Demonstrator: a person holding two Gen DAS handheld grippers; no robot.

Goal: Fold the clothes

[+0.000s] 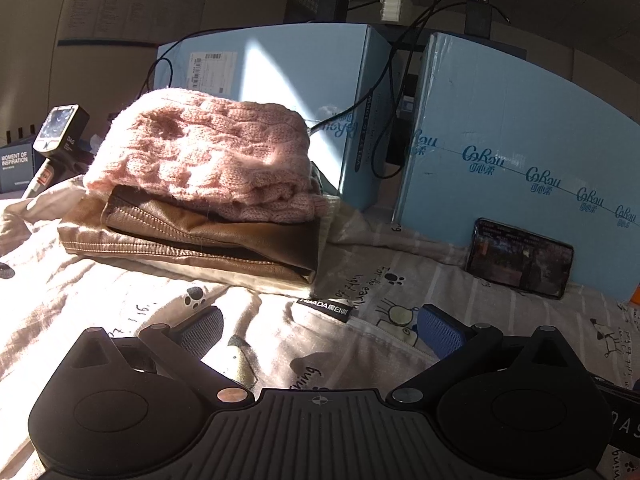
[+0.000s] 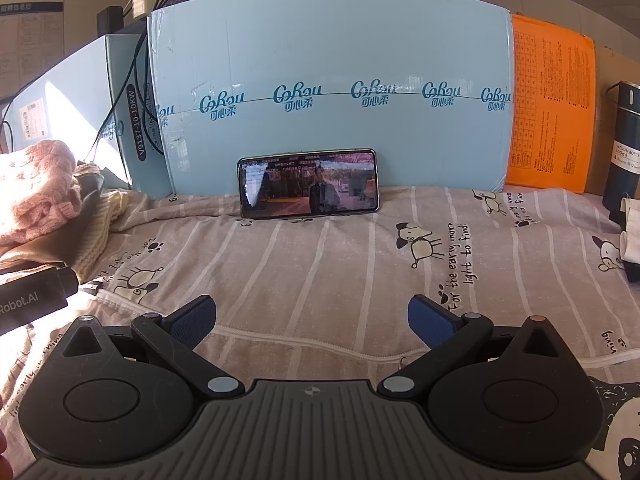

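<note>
A folded pink knit sweater (image 1: 200, 152) lies on top of a folded brown leather-look garment (image 1: 208, 240), stacked on a cream piece on the bed sheet (image 1: 100, 300). In the left wrist view my left gripper (image 1: 320, 328) stands open just in front of the stack, a little above the sheet, with nothing between its blue pads. The right wrist view shows the same pink sweater (image 2: 36, 188) at the far left edge. My right gripper (image 2: 312, 320) is open over the striped sheet (image 2: 320, 264), apart from the pile and holding nothing.
Light blue cartons (image 2: 328, 92) stand along the back of the bed, with cables hanging between them. A phone (image 2: 308, 184) leans against one carton. An orange box (image 2: 552, 108) and a dark bottle (image 2: 624, 148) stand at right. A black handheld device (image 1: 56, 132) sits left of the pile.
</note>
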